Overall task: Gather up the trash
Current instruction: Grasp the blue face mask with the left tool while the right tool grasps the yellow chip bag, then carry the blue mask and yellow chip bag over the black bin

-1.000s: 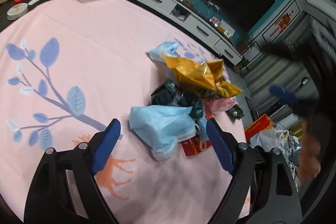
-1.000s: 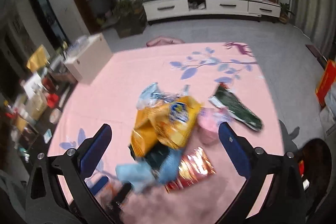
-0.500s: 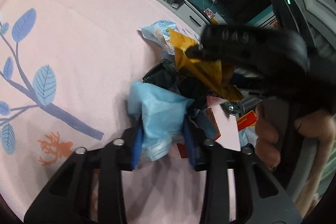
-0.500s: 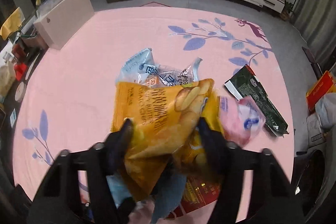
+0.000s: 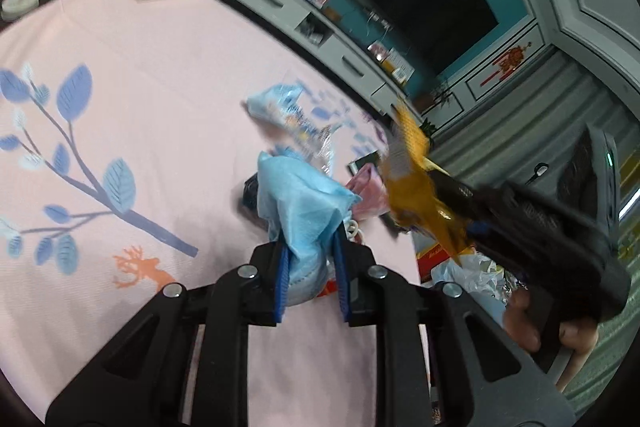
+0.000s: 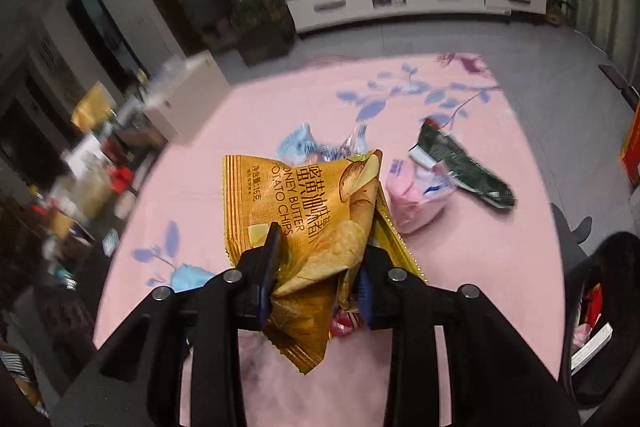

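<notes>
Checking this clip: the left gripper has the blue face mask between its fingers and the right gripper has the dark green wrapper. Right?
Not quite. The right gripper is closing on the yellow chip bag; the dark green wrapper lies on the pink mat, as the right wrist view shows. The left gripper does have the blue face mask.

Print on the chip bag

I am reading "HONEY BUTTER POTATO CHIPS" in dark letters on the yellow chip bag [image 6: 316,211], its first letters partly hidden, beside large Chinese characters; print on the other wrappers is showing too blurred to read.
</notes>
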Tool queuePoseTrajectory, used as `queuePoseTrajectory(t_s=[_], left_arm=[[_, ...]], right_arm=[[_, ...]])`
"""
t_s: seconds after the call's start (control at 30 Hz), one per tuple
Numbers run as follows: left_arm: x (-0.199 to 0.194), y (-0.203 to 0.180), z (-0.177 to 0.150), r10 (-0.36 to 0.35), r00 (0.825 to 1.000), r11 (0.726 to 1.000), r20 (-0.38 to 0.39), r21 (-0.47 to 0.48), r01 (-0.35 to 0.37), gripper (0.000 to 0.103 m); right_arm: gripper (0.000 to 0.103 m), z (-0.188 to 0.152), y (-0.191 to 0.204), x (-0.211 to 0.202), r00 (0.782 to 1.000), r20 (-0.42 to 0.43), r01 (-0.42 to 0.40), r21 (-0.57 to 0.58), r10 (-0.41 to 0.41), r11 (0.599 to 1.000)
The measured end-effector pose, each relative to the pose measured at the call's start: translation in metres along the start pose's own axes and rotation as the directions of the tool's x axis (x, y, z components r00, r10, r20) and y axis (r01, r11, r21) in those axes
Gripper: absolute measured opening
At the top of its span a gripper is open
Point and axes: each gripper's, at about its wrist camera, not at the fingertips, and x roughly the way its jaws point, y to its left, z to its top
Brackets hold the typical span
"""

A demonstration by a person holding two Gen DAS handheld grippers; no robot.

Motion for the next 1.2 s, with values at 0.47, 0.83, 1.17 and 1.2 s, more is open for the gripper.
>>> queuePoseTrajectory(t_s=[0.47, 0.83, 1.17, 1.2], left_arm=[[-0.044, -0.070, -0.014, -0.040, 0.996, 0.984, 0.083, 0.177, 0.025, 0.022], [-0.032, -0.129, -0.046, -0.066, 0.997, 0.941, 0.027, 0.334, 0.054, 0.023], [-0.006, -0.177, -0.087, -0.090, 0.994, 0.884, -0.064, 0.454, 0.109, 0.023], [-0.003, -0.182, -0.091, -0.090, 0.993, 0.878, -0.074, 0.465, 0.114, 0.023]], right_arm=[[0.035, -0.052, -0.052, -0.132, 0.969, 0.240, 0.031, 0.098, -0.054, 0.995], [0.036, -0.088, -0.120, -0.198, 0.924, 0.329, 0.122, 0.234, -0.197, 0.965], [0.037, -0.104, -0.144, -0.223, 0.878, 0.390, 0.170, 0.291, -0.279, 0.942], [0.037, -0.105, -0.146, -0.223, 0.877, 0.392, 0.167, 0.292, -0.277, 0.942]])
